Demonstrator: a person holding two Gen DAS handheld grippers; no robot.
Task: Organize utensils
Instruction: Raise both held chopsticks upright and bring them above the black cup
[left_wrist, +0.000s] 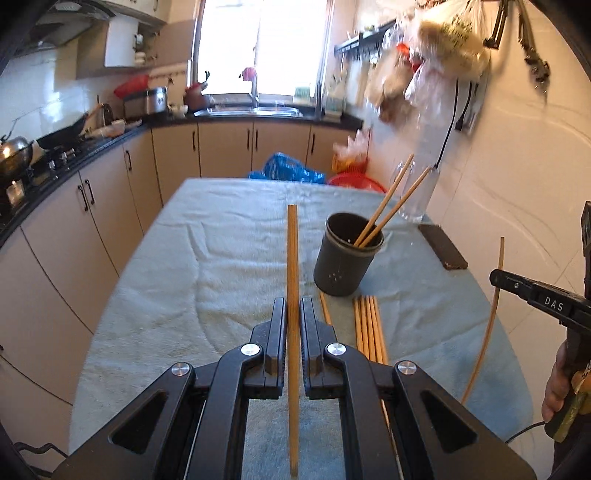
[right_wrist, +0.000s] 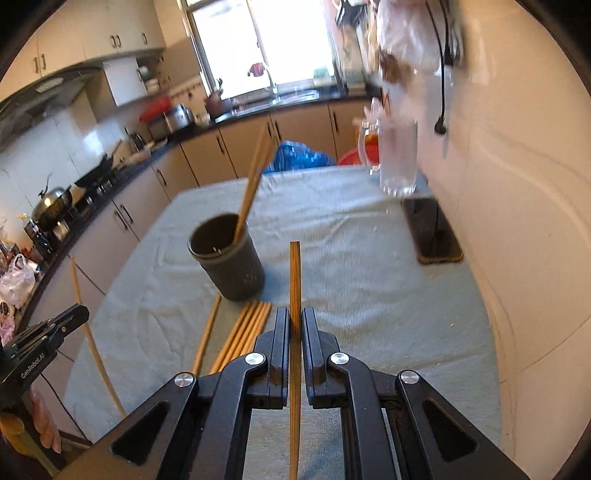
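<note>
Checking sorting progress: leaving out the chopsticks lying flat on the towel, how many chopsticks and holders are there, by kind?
Chopsticks standing in holder: 2
Gripped chopsticks: 2, one each in left gripper and right gripper
Grey holder: 1
Total: 5

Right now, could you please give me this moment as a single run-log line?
left gripper: shut on chopstick | right gripper: shut on second chopstick | holder: two chopsticks inside | loose chopsticks: on towel

Dark cup holds two chopsticks; loose chopsticks lie flat just beside it.
</note>
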